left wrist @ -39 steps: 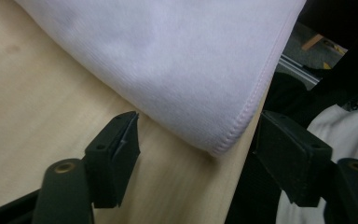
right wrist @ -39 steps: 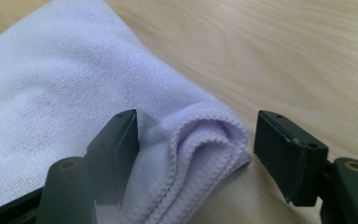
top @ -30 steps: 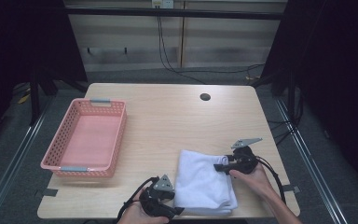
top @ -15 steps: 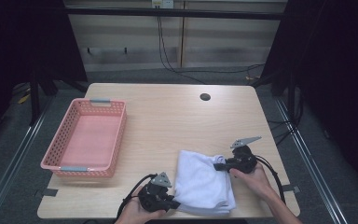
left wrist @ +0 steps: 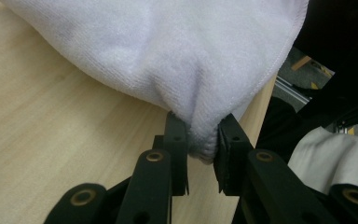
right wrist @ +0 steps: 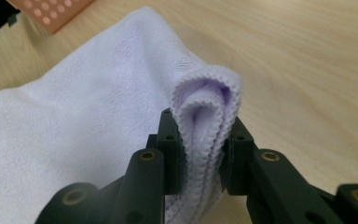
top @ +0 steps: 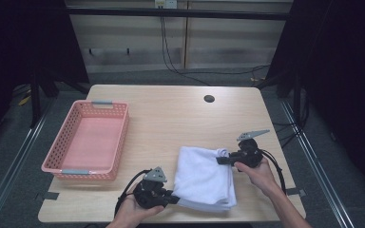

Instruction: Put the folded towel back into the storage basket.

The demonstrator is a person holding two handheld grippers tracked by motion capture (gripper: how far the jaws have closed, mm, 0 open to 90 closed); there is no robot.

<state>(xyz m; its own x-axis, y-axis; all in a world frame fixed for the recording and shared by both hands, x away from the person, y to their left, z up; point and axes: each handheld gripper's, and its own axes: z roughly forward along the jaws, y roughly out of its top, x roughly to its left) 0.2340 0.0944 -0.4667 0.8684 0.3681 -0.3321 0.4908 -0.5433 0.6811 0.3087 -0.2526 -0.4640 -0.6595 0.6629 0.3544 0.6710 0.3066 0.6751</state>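
Note:
A folded white towel [top: 203, 175] lies on the wooden table [top: 171, 118] near its front edge. My left gripper [top: 172, 198] is at the towel's near left corner. Its jaws have just been closing, and the towel [left wrist: 168, 46] is now bunched and pinched between them in the left gripper [left wrist: 203, 135] view. My right gripper [top: 220, 160] is at the far right corner. Its jaws have also just closed, and in the right gripper [right wrist: 200, 135] view they squeeze a folded, stitched edge of the towel [right wrist: 74, 130]. Both pinched corners sit slightly raised off the wood.
A pink plastic basket [top: 52, 164] stands on the left side of the table, and a corner of the basket [right wrist: 51, 14] is in the right gripper view. A round cable hole [top: 209, 99] lies toward the back. The table's front edge runs close below the towel.
Both grippers have shut on the towel's corners and risen a little. The pinched corners have lifted and the cloth has bunched up.

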